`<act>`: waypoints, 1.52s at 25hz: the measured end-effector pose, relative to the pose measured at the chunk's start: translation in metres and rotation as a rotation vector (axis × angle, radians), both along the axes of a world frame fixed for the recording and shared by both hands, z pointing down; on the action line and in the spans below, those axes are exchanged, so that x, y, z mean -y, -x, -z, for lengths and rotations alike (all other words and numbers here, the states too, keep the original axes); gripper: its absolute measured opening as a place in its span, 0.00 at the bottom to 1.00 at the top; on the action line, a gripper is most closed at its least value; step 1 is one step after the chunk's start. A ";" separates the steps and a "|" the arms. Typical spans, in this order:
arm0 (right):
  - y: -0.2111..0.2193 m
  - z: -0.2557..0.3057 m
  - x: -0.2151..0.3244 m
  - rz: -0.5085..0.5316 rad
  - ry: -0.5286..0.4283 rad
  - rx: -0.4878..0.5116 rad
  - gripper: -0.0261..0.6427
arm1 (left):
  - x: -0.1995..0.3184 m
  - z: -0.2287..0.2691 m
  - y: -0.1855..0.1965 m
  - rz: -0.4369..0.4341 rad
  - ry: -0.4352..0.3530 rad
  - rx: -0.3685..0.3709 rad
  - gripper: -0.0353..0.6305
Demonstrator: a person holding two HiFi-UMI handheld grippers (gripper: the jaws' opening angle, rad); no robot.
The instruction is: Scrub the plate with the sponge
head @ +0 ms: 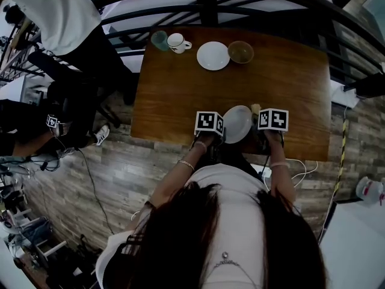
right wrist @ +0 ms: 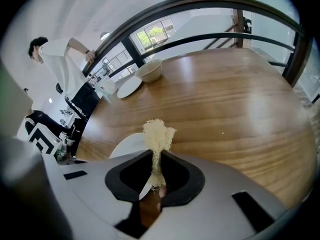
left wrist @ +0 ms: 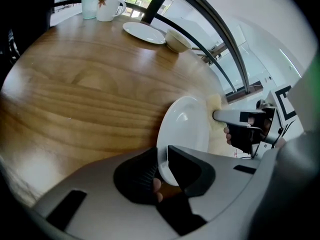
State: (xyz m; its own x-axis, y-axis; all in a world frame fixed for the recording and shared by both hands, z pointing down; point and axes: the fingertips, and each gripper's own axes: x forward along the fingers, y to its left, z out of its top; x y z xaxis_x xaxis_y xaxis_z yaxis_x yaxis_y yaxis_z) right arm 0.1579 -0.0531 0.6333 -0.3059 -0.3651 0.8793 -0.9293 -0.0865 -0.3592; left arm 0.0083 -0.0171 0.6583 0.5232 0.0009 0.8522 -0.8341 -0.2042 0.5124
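The scrub step is judged to be in hand. The small round white ceramic plate (left wrist: 184, 129) is held on edge, tilted, over the 6 o'clock edge of the brown wooden table (head: 180, 83). Its lower rim is clamped between the jaws of the left gripper (left wrist: 161, 166), which are narrowed onto it. The pale yellow fibrous sponge (right wrist: 159, 134) is pinched thin between the nearly closed jaws of the right gripper (right wrist: 156, 171), w/ its frayed tuft sticking out past the tips. In the head view the sponge is seen at approx. 2 o'clock of the plate. In the left gripper view it appears to be pressed against the plate's face near the rim, though contact can't be fully confirmed. How much has been scrubbed can't be told, as no suds or dirt are visible. For the next move, the sponge would need to be swept across the plate's face toward 9 o'clock w/ steady pressure. The rim grip should be kept firm so the plate isn't twisted out.
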 end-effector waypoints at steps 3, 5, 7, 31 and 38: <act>-0.005 0.004 -0.002 -0.019 -0.017 0.007 0.14 | 0.000 0.002 0.000 -0.006 -0.010 0.004 0.16; -0.007 0.008 -0.004 -0.030 -0.031 0.012 0.14 | 0.000 0.005 -0.001 -0.002 -0.016 0.000 0.16; -0.009 0.012 -0.005 -0.040 -0.043 0.015 0.14 | 0.000 0.008 -0.001 -0.001 -0.028 -0.001 0.16; -0.013 0.037 -0.028 -0.131 -0.141 0.033 0.14 | 0.007 0.040 0.012 0.024 -0.182 0.018 0.16; -0.011 0.044 -0.033 -0.133 -0.162 0.023 0.14 | 0.011 0.050 0.017 0.058 -0.201 -0.001 0.16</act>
State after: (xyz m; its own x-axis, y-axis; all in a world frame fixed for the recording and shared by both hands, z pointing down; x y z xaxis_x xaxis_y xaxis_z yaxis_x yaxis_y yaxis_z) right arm 0.1691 -0.0205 0.5895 -0.2653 -0.5395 0.7991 -0.9048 -0.1471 -0.3996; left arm -0.0085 -0.0280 0.6086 0.5180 -0.1991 0.8319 -0.8472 -0.2537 0.4668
